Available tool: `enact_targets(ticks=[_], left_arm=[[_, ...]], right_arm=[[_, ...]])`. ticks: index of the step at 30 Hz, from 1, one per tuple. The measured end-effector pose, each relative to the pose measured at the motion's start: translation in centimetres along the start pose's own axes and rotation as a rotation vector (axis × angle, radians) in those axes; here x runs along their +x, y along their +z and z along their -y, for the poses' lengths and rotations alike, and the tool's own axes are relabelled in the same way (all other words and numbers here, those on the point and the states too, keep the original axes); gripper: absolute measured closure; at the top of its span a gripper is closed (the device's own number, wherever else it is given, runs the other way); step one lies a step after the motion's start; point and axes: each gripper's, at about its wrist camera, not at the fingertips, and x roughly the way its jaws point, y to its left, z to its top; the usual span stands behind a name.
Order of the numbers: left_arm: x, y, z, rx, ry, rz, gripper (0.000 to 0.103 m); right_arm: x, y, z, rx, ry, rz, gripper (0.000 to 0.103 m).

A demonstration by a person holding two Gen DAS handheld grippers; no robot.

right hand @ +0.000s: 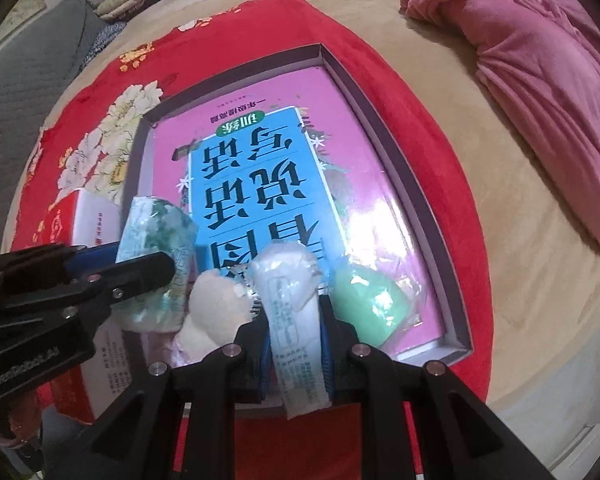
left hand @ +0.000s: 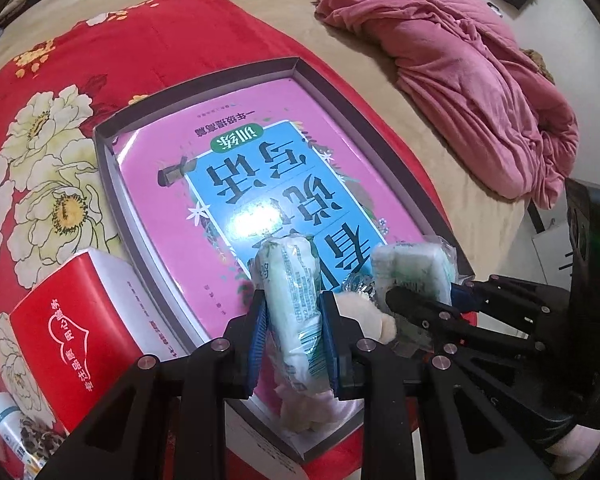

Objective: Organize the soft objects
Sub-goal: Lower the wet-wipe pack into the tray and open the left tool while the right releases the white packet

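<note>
Left wrist view: the left gripper (left hand: 294, 322) points steeply down, its blue-padded jaws narrowed onto a pale green tissue pack (left hand: 296, 312) that stands nearly upright between them, its top above the fingertips and its lower end below the pads. Beyond the fingertips lies a shallow grey box (left hand: 104, 160) lined with a pink and blue book cover (left hand: 260, 160), on a red floral blanket (left hand: 100, 60). Just right of the held pack a cream plush toy (left hand: 364, 316) shows behind the right finger. Further right, the right gripper (left hand: 416, 292) enters from the side, closed on a second wrapped pack (left hand: 410, 266) over the near right corner of the box. Left of the gripper stands a red and white carton (left hand: 80, 320); far ahead to the right lies a pink quilt (left hand: 460, 60). Right wrist view: the right gripper (right hand: 296, 344) pinches a white wrapped pack (right hand: 290, 312) between nearly closed jaws, over the near edge of the grey box (right hand: 420, 200). Immediately left of it sits the plush toy (right hand: 208, 312); immediately right, a green bundle in clear film (right hand: 364, 300) rests inside the box. At far left the left gripper (right hand: 140, 268) comes in sideways, clamped on its green-printed pack (right hand: 156, 232).
</note>
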Motion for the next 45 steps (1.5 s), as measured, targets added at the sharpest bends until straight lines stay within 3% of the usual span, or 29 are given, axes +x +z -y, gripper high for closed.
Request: enact_targets(ticks=[12, 21, 25, 30, 35, 39, 45], left_arm=[[0.5, 0.7, 0.0, -0.007, 0.019, -0.006, 0.076], [1.9, 1.7, 0.8, 0.043, 0.141, -0.032, 0.076], [2.5, 1.6, 1.0, 0.034, 0.119, -0.04, 0.073], [2.3, 1.4, 1.1, 0.032, 0.092, -0.034, 0.061], [1.8, 1.3, 1.0, 0.028, 0.066, -0.03, 0.058], [0.6, 1.5, 0.8, 0.005, 0.001, -0.005, 0.041], [-0.8, 1.7, 0.3, -0.016, -0.03, 0.016, 0.039]], right_arm=[[-1.4, 0.5, 0.2, -0.028, -0.031, 0.035, 0.083], [-3.4, 0.0, 1.1, 0.003, -0.028, 0.065, 0.082], [-3.8, -0.3, 0.7, -0.016, -0.032, 0.06, 0.082], [-4.3, -0.3, 0.5, -0.027, -0.046, 0.064, 0.082], [-4.5, -0.1, 0.9, -0.008, -0.055, 0.067, 0.082], [-4.8, -0.1, 0.9, -0.002, -0.058, 0.074, 0.082], [-5.2, -0.1, 0.9, 0.015, -0.06, 0.084, 0.08]])
